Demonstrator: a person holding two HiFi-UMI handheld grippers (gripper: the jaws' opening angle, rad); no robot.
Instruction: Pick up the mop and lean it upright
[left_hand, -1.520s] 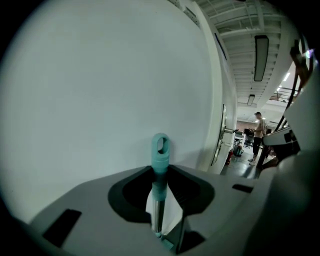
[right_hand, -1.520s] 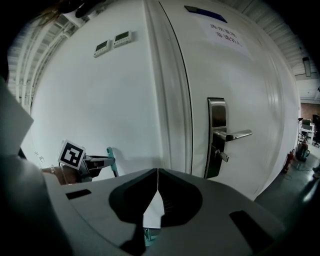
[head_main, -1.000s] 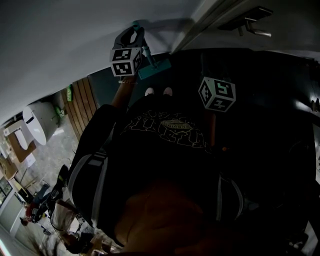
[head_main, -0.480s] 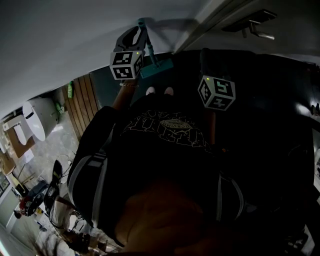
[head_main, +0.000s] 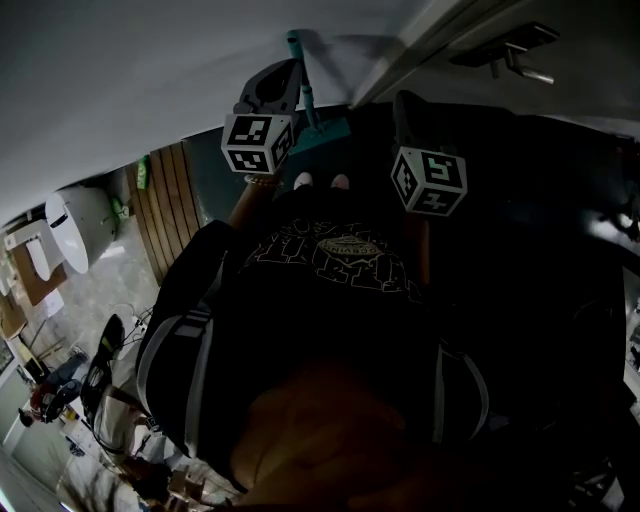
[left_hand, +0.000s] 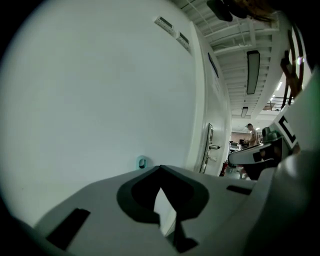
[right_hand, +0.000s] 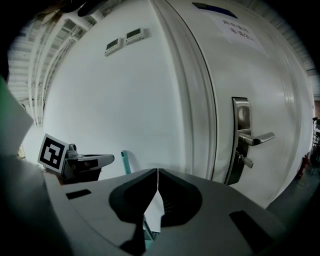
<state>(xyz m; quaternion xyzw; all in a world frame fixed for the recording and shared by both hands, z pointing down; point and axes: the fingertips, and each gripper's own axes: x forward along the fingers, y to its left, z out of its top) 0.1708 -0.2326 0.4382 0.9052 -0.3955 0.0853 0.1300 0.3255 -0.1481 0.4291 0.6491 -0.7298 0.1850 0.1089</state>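
The left gripper (left_hand: 159, 169) is pointing at a white wall (left_hand: 100, 90) with its jaws closed tip to tip. Only a sliver of wall is showing in the gap behind the tips, and nothing is caught between them.

Just beyond those tips and slightly to their left, the teal top end of the mop handle (left_hand: 142, 162) is resting against the wall. It appears to be free of the gripper.

Seen from the head view, the handle (head_main: 305, 85) is running along the wall down to the teal mop head (head_main: 328, 131) on the floor near the person's shoes. Its long axis is standing close to upright beside the door frame.

The right gripper (right_hand: 157, 171) is also closed tip to tip and holding nothing. It is facing the wall and the white door (right_hand: 260, 75) from farther back. The handle is lying to the left of its jaws, between them and the left gripper.

The left gripper is clearly the nearer one. Any fresh grasp or steadying would mean reaching straight ahead and a little to the left.
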